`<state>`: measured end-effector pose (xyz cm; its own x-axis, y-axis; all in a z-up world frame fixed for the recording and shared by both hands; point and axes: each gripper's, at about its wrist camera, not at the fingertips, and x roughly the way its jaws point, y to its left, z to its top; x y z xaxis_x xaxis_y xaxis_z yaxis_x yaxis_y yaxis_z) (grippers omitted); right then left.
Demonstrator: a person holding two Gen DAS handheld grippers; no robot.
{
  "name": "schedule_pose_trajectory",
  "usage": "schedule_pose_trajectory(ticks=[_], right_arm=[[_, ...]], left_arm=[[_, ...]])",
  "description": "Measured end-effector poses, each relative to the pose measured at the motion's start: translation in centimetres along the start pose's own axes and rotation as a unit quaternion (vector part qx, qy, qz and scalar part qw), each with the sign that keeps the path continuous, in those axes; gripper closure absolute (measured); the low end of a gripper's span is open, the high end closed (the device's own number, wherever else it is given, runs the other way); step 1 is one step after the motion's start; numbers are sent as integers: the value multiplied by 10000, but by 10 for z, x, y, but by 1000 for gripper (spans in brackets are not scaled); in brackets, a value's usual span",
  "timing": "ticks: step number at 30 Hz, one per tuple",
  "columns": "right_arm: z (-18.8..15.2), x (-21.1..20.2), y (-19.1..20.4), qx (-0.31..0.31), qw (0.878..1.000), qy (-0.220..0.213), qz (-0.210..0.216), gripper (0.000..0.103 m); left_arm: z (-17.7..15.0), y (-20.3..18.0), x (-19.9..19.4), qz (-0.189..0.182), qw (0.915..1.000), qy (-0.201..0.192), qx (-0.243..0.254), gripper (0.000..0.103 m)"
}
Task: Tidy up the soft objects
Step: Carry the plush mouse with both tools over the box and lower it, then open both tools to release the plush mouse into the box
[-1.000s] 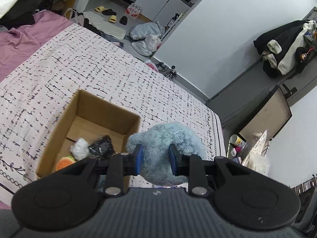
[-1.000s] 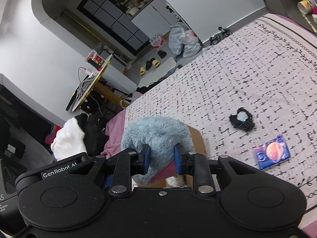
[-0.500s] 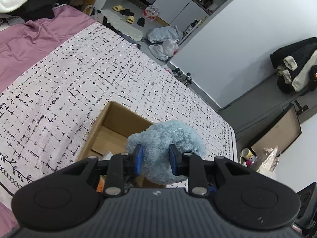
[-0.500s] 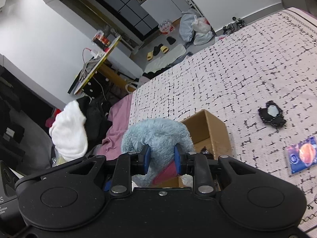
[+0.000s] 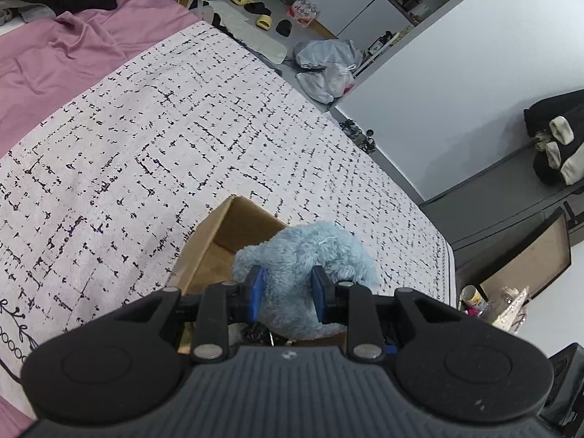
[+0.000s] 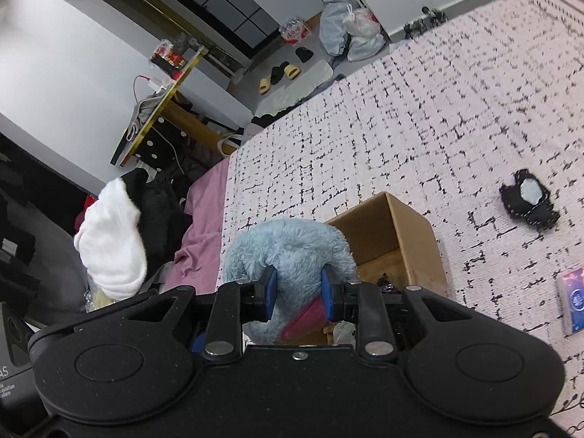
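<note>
Since it is bulky, both claws pinch the blue plush toy [image 5: 310, 255]: left claw [image 5: 286, 294], right claw [image 6: 298, 294]. It hangs over the cardboard box [image 6: 401, 233], likely for dropping in

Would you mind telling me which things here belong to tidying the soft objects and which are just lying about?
Job in hand:
- blue plush toy, held by left claw and right claw
- cardboard box
- black pouch on the bedspread

Lying about:
- slippers
- plastic bags
- blue card
</note>
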<state>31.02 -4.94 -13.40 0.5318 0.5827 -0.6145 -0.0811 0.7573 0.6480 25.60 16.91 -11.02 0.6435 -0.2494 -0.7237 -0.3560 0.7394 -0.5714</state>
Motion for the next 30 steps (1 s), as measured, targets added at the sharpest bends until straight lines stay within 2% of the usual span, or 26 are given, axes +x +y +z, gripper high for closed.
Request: schedule_pose_trajectory(ticks=[2, 5, 11, 13, 15, 20, 21, 25, 27, 30], right_arm=[[1, 5, -4, 131, 9999, 22, 14, 70], [2, 8, -12, 310, 9995, 65, -12, 58], [4, -2, -18, 440, 9990, 57, 112, 55], [2, -7, -17, 380, 9992, 41, 100, 51], [0, -13, -16, 295, 9995, 21, 63, 44], [-2, -30, -23, 194, 9998, -51, -69, 28], [-3, -36, -24, 174, 9998, -102, -85, 23], [-3, -52, -34, 231, 9995, -185, -87, 20], [-3, -59, -38, 240, 9994, -207, -112, 15], [-4, -74, -45, 230, 9991, -318, -161, 12]], left_arm=[[2, 4, 6, 145, 9999, 18, -27, 73], [3, 12, 8, 560, 9983, 39, -156, 70], [1, 14, -2, 729, 9971, -140, -157, 52], [-1, 10, -5, 795, 9966, -199, -62, 45], [-4, 6, -9, 898, 9956, -281, 19, 33], [-16, -6, -23, 1010, 9931, -564, 167, 19], [-19, -8, -24, 1010, 9931, -561, 222, 17], [-32, -20, -28, 1096, 9918, -534, 387, 17], [-38, -27, -32, 1134, 9905, -565, 535, 16], [-48, -41, -39, 1089, 9889, -588, 823, 13]])
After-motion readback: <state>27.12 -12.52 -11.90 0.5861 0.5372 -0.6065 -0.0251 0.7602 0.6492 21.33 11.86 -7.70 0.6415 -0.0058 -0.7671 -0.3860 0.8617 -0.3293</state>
